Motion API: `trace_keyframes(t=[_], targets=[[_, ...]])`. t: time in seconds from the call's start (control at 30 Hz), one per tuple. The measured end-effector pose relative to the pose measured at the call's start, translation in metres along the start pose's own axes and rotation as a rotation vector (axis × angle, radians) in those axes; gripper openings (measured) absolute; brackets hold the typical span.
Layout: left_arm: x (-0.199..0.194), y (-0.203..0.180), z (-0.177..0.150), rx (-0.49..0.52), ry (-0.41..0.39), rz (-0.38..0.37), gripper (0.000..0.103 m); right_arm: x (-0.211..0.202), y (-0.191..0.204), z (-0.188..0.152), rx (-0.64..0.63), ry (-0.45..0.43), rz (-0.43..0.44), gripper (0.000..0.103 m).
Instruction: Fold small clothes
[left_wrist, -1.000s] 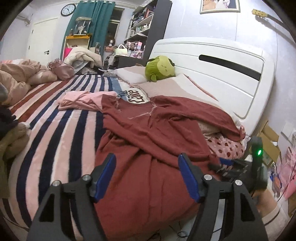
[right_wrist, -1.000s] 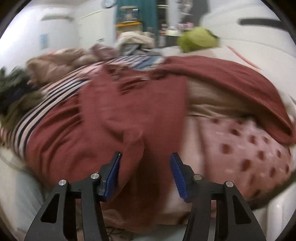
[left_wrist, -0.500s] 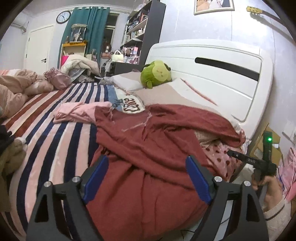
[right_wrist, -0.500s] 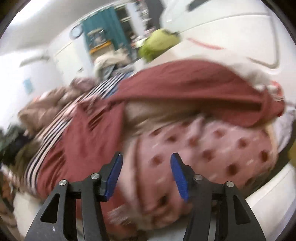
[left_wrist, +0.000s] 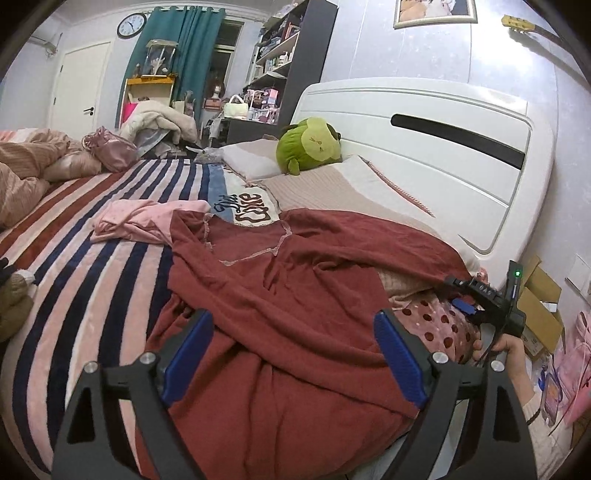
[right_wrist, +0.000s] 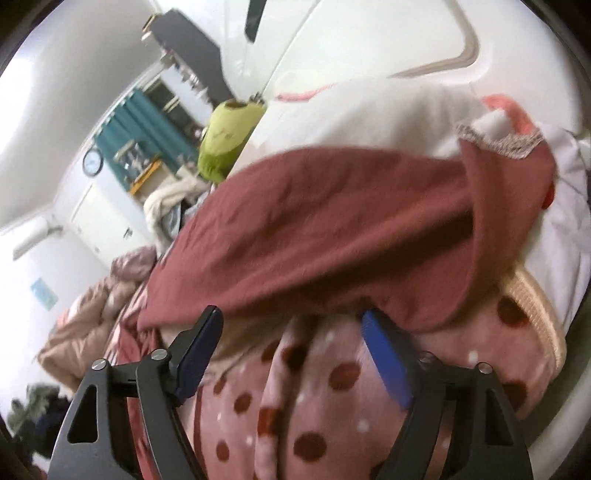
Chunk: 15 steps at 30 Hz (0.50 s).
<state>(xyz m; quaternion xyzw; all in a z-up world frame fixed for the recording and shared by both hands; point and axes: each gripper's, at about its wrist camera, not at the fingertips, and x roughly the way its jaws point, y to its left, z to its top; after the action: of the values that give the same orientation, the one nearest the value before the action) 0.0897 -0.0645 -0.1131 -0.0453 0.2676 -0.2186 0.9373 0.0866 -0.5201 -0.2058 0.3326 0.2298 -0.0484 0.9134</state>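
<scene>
Left wrist view: a bed covered by a striped blanket (left_wrist: 81, 266) in pink, navy and dark red fills the room's middle, with a white headboard (left_wrist: 424, 155) behind it. A green plush toy (left_wrist: 308, 146) rests on the pillows just in front of the headboard; teal curtains (left_wrist: 177, 55) and a wall clock (left_wrist: 131, 25) stand far beyond the headboard's left end. The dark red garment (left_wrist: 288, 295), soft and rumpled with pale lace trim at the neckline, sprawls across the blanket near the headboard, reaching the mattress edge. A pink garment (left_wrist: 144, 221) lies crumpled touching its far corner. The left gripper (left_wrist: 291, 350) hovers over the red cloth, blue-padded fingers wide apart, empty. The right gripper (left_wrist: 476, 306) is held low at the bed's side, below the headboard.

Right wrist view: tilted and blurred. The right gripper (right_wrist: 291, 354), fingers spread and holding nothing, points at the red garment's (right_wrist: 325, 236) hanging edge above a fleecy pink polka-dot blanket (right_wrist: 314, 406).
</scene>
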Motion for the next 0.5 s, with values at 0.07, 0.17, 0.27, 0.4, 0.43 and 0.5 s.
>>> trace_keyframes(t=[0.07, 0.17, 0.27, 0.4, 0.43, 0.5], targets=[[0.001, 0.001, 0.002, -0.002, 0.008, 0.018, 0.086, -0.001, -0.001, 0.003, 0.014, -0.031, 0.031, 0.090], [-0.004, 0.008, 0.004, -0.023, -0.006, 0.024, 0.086, 0.006, -0.003, 0.009, 0.030, -0.038, 0.056, 0.092], [-0.007, 0.013, 0.006, -0.041, -0.013, 0.017, 0.086, 0.007, -0.008, 0.017, 0.106, -0.078, 0.113, 0.086], [-0.013, 0.017, 0.007, -0.048, -0.025, 0.026, 0.086, 0.009, -0.006, 0.026, 0.149, -0.088, 0.085, 0.031], [-0.015, 0.019, 0.007, -0.052, -0.029, 0.024, 0.086, 0.010, -0.002, 0.028, 0.132, -0.087, 0.083, 0.015], [-0.019, 0.022, 0.007, -0.057, -0.036, 0.024, 0.086, 0.008, 0.005, 0.029, 0.102, -0.090, 0.092, 0.004]])
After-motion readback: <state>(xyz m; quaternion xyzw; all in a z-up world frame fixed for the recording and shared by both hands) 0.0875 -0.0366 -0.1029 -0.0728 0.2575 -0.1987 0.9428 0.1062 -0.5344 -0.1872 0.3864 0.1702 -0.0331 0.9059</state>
